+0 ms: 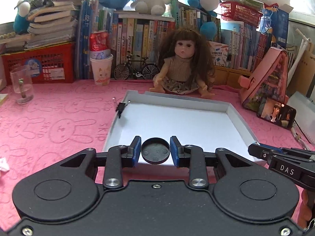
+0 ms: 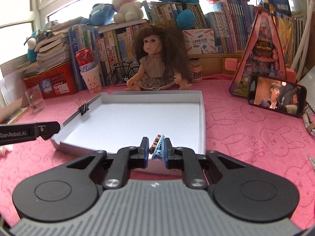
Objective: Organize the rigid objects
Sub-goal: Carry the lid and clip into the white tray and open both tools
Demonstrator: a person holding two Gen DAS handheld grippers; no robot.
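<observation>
Black cap pinched in left gripper, blue comb clamped in right gripper; both over white tray, probably for dropping in.

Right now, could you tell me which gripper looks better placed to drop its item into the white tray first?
Left, probably. The left gripper holds the black round cap just over the white tray near edge. The right gripper grips a small blue toothed item similarly close, so the margin is slim.
</observation>
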